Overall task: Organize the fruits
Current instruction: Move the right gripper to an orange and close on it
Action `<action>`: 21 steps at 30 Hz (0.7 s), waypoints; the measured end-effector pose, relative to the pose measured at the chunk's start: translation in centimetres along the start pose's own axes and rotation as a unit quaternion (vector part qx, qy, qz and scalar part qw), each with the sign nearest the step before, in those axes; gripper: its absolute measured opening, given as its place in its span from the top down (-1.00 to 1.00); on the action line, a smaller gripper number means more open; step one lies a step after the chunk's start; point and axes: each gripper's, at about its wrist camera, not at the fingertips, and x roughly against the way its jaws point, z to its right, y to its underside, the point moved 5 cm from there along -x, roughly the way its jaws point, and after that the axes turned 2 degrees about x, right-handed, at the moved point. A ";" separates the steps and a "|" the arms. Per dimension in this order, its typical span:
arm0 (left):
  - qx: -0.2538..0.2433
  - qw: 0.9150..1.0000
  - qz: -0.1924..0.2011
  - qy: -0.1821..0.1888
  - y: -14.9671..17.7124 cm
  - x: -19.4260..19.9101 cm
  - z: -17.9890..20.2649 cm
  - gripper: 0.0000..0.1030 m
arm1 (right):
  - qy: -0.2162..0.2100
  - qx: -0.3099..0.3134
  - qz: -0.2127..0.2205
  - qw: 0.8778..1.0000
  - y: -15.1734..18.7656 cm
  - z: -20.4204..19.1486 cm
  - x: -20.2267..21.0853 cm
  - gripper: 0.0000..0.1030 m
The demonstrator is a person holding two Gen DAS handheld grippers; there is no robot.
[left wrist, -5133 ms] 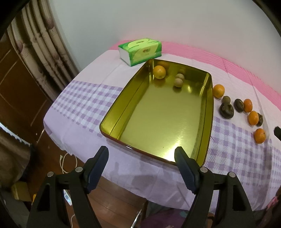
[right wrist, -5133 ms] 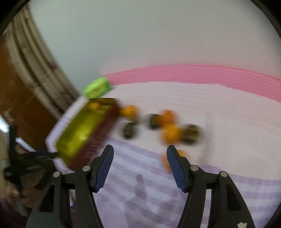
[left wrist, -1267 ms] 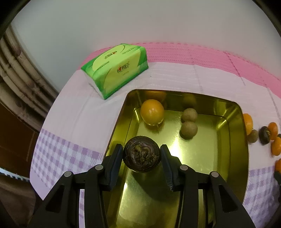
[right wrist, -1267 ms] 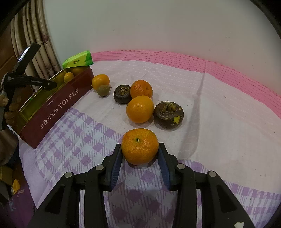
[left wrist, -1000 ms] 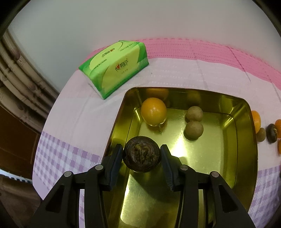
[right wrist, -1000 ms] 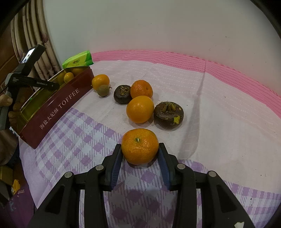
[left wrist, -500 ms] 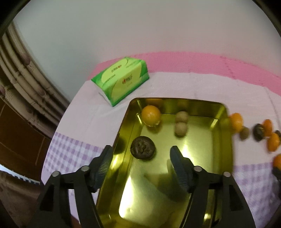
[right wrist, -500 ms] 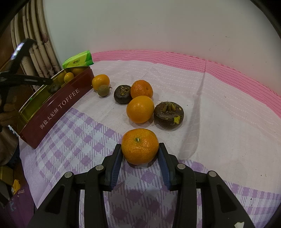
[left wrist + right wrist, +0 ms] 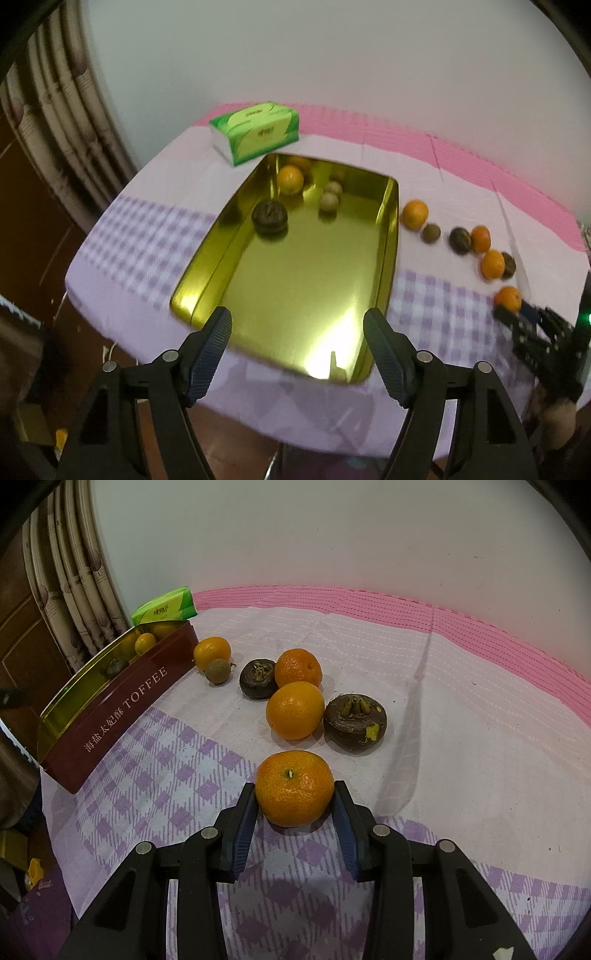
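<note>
Right claw point(image 9: 295, 808) grips a tangerine point(image 9: 294, 787) (left claw point(image 9: 297, 334) empty).

"TOFFEE", preceded by a row of Chinese characters, is printed in pale letters on the dark red outer wall of the tin point(image 9: 122, 709). Print on the green tissue pack point(image 9: 164, 610) is too small to be read.

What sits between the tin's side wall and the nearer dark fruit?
Right wrist view: an orange and a small brown fruit, between the tin and dark fruit.
</note>
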 end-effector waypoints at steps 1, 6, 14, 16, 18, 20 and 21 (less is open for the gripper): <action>0.001 1.000 -0.002 -0.002 0.6 0.1 0.0 -0.44 | 0.000 0.000 0.000 1.000 0.0 0.0 0.0 0.26; 0.009 1.000 -0.004 -0.004 2.6 0.3 -0.5 -0.44 | 0.002 0.000 0.000 1.000 0.0 -0.1 -0.1 0.25; 0.024 1.000 -0.011 -0.004 3.1 -0.8 -1.4 -0.44 | 0.019 0.015 -0.004 1.000 0.0 -0.6 -0.3 0.25; 0.034 0.999 -0.010 0.000 2.9 -0.6 -1.9 -0.44 | 0.025 0.020 -0.005 0.999 0.0 -0.9 -0.3 0.25; 0.042 0.999 -0.010 0.003 2.8 -0.5 -2.3 -0.45 | 0.031 0.024 -0.006 0.999 0.0 -1.0 -0.4 0.25; 0.046 0.999 -0.012 0.005 2.7 -0.5 -2.4 -0.45 | 0.034 0.026 -0.007 0.999 0.0 -1.2 -0.4 0.25; 0.048 0.999 -0.015 0.005 2.8 -0.5 -2.5 -0.45 | 0.035 0.027 -0.007 0.999 0.0 -1.2 -0.4 0.25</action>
